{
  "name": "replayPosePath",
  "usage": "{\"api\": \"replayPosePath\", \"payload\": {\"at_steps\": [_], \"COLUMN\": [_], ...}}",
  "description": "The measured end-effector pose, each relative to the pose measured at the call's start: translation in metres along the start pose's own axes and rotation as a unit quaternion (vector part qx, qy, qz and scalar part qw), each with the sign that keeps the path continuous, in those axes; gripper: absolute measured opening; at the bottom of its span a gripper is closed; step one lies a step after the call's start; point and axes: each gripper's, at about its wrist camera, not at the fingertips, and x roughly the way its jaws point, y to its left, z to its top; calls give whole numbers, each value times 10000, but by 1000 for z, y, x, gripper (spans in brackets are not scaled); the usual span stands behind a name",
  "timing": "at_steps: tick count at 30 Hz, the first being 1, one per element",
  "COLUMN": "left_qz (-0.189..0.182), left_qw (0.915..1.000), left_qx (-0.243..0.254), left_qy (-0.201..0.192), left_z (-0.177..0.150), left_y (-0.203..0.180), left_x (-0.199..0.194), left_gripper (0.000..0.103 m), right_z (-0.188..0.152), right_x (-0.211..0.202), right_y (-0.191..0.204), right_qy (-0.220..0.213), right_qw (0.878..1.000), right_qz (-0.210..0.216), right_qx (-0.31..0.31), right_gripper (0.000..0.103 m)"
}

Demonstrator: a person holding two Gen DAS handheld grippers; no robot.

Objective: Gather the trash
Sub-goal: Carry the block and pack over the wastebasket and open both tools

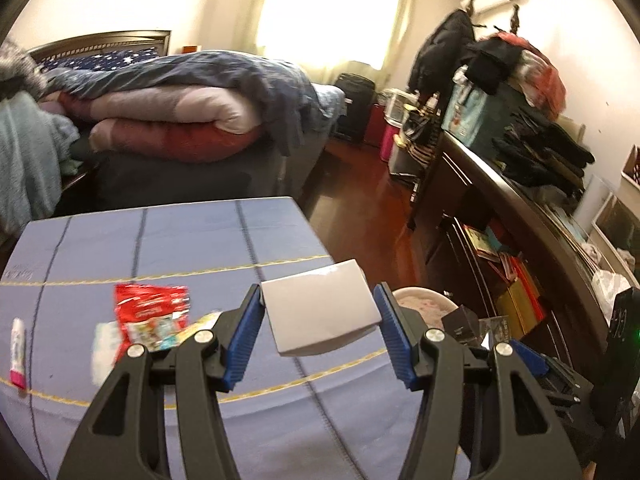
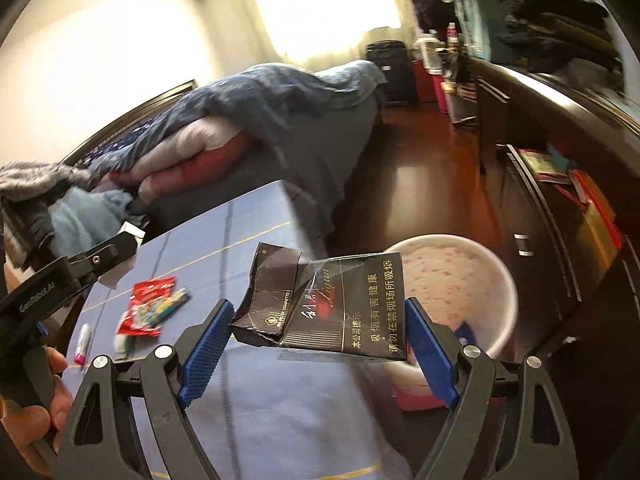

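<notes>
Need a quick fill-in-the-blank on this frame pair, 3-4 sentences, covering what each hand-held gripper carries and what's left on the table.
1. The left hand-held gripper holds a plain ____ box.
2. The right hand-held gripper holds a black ____ pack.
3. Past the table edge stands a round, pale ____.
4. A ____ snack wrapper lies on the blue tablecloth.

Missing words: white; cigarette; bin; red

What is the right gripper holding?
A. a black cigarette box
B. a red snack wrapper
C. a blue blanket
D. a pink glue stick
A: the right gripper has its blue pads on both sides of the black cigarette box, which hangs near the pale bin.
</notes>
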Motion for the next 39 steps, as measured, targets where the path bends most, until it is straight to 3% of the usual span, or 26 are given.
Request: {"api": "replayPosePath", "payload": {"at_steps": [19,32,39], "left_qz": [-676,-909,-1110], "left_qw": [9923,9877,9867], "left_qx": [918,864,602], "left_qy": [481,930,1024], "left_z": [-3,-3,6], "left_y": [-126,-152,-148], "left_x": [94,148,160], "left_gripper": [57,59,75], "right_z": [6,5,7], "right_x": [6,46,68], "right_y": [-108,-124,-128], "right_qy": [-115,74,144], "right_qw": [9952,9932,9915], "right_qz": [-782,-1070,-1270], "right_qx": [580,451,253], "right_gripper": [85,85,89]}}
